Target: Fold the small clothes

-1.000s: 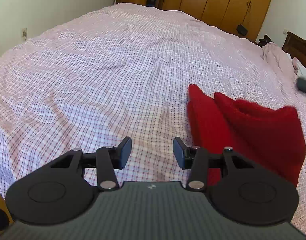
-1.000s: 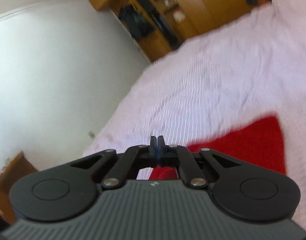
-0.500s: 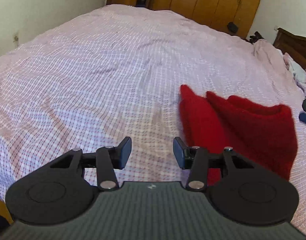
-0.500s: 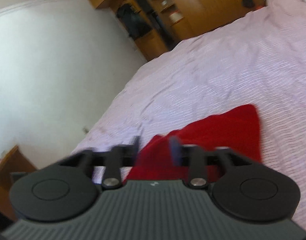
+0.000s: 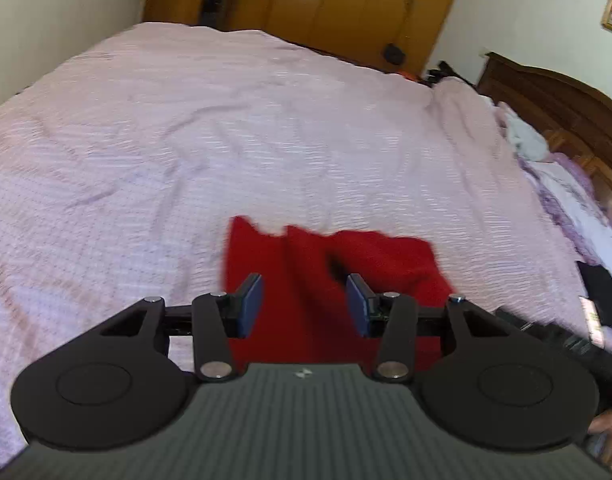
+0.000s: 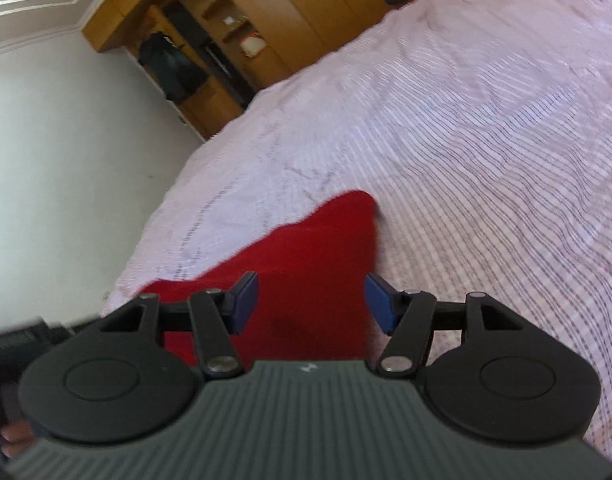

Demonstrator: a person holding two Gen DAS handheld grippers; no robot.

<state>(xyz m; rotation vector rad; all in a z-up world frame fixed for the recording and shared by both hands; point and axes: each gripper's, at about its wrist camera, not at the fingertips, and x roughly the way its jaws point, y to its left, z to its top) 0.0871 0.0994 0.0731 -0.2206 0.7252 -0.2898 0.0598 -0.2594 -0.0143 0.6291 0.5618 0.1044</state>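
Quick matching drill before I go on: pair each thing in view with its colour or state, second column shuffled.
Things:
1. left gripper
2. red garment
3. bedsheet
4. wardrobe

Colour or state:
A. brown wood, at the far end of the room
B. open, nothing held
C. pale pink check, wrinkled
D. lying on the bed beyond the fingers

Pairs: 1-B, 2-D, 3-C, 4-A. The right gripper is open too.
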